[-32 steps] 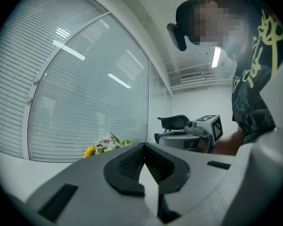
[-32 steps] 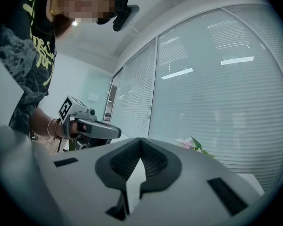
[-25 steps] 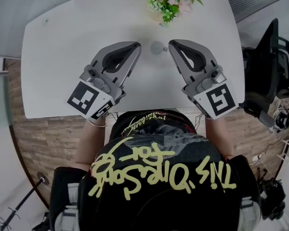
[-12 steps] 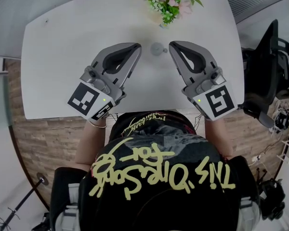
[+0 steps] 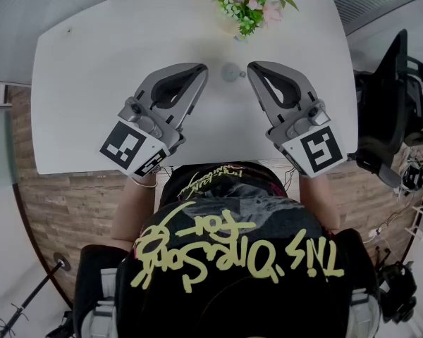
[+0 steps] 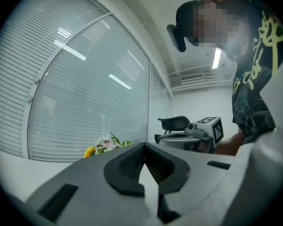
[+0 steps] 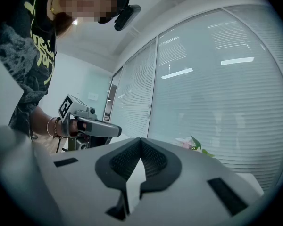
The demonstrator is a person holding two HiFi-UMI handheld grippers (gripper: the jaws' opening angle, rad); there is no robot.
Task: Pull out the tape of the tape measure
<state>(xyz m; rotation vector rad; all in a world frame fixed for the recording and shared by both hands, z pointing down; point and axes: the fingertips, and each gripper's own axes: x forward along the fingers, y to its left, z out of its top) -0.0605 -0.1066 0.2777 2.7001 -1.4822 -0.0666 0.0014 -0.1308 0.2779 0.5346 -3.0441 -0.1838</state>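
Observation:
A small round grey tape measure [image 5: 231,70] lies on the white table [image 5: 92,83], in the head view only. My left gripper [image 5: 201,67] rests just left of it and my right gripper [image 5: 252,65] just right of it, both tips a short gap away from it. Both pairs of jaws are shut with nothing between them. In the left gripper view my left gripper [image 6: 143,147] points level across the table, with the right gripper [image 6: 198,134] beyond it. In the right gripper view my right gripper [image 7: 140,141] faces the left gripper [image 7: 89,125]. Neither gripper view shows the tape measure.
A bunch of flowers [image 5: 247,2] stands at the table's far edge, behind the tape measure. Black office chairs [image 5: 388,111] stand off the table's right end. Windows with blinds [image 6: 85,88] lie beyond. The person's body is at the near edge.

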